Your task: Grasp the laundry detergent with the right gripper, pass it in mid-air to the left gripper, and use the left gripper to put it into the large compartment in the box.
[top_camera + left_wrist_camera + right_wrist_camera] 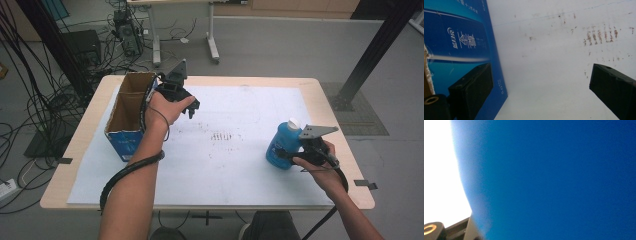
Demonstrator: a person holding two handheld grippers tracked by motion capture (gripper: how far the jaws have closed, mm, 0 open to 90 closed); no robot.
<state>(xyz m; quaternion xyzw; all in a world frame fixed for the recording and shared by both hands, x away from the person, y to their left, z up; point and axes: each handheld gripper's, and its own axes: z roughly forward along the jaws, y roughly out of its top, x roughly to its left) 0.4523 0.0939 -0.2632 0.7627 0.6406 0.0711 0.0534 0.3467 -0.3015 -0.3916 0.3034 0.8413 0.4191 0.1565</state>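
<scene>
Near the tabletop's right edge the right tool (295, 152) grips a blue bottle (281, 145), while the left tool (186, 102) hangs wide open beside the box (127, 117) at the left edge.

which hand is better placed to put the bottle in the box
Right, probably: the right gripper is already shut on the bottle. The left gripper is open beside the box, holding nothing.

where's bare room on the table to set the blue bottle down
The widest free patch is the white sheet between the open blue cardboard box and the blue plastic bottle with a white cap, around the faint brown marks. The far right part of the sheet is bare too. It is crowded beside the box, where the left gripper hovers.
</scene>
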